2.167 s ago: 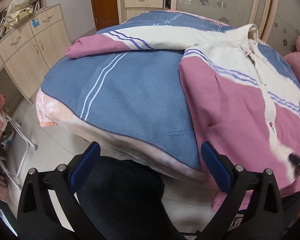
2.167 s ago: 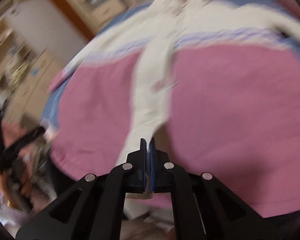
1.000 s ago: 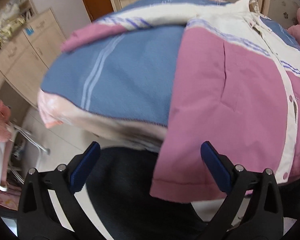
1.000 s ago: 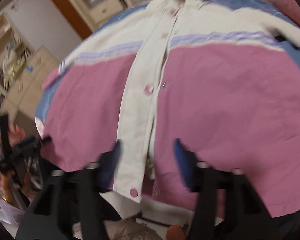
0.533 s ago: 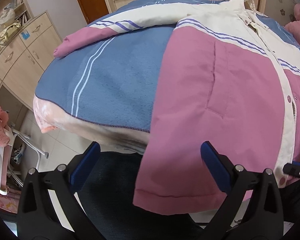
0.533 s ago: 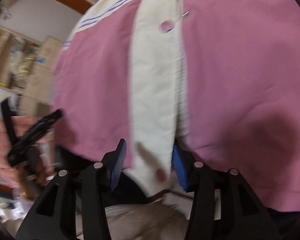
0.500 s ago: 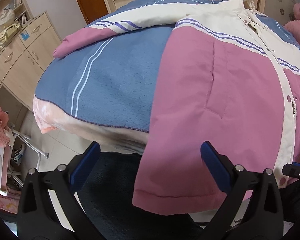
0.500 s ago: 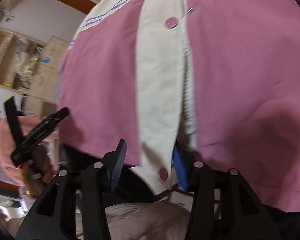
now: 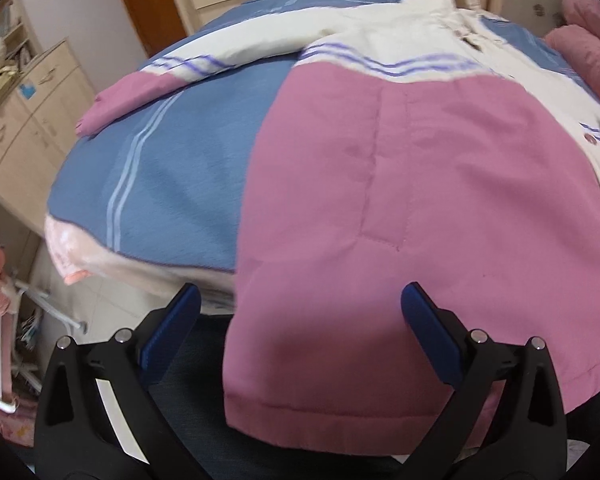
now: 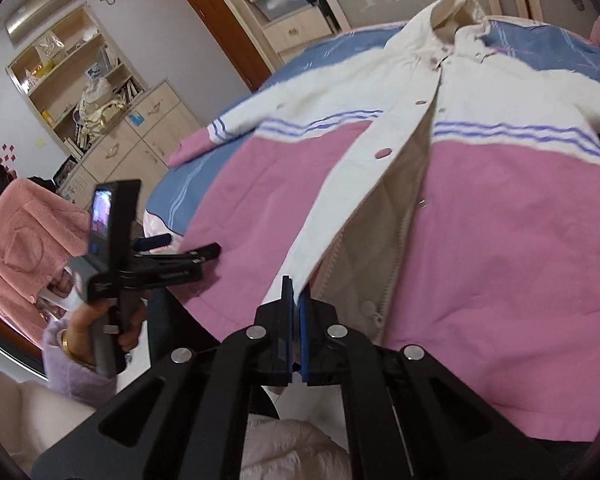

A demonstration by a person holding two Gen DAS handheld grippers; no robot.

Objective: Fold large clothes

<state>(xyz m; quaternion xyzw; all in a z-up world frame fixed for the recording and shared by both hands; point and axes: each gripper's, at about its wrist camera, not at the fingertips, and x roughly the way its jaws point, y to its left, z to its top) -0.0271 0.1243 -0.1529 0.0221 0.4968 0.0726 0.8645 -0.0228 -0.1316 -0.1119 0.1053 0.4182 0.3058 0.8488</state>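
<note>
A big jacket lies spread out on a bed with a blue blanket. The jacket is pink at the bottom and white at the top, with thin purple stripes where the two colours meet. Its collar points to the far end of the bed. Its bottom edge hangs a little over the near side of the bed. One sleeve reaches out to the left across the blanket, and the end of it is pink.

The right gripper has just snapped closed. It is clamped on the bottom corner of the white strip that runs down the front of the jacket. The strip is lifted a bit, so the pale quilted lining shows under it. Pink snap buttons sit along the strip.

The left gripper is wide apart, with nothing between its blue pads. It hovers over the pink bottom edge of the jacket, on the left half. In the right wrist view, a hand with a fuzzy lilac sleeve and a gold bangle holds this gripper just beside the jacket's left edge.

Wooden cupboards and shelves stand by the wall on the left. A fluffy pink garment is near them.
</note>
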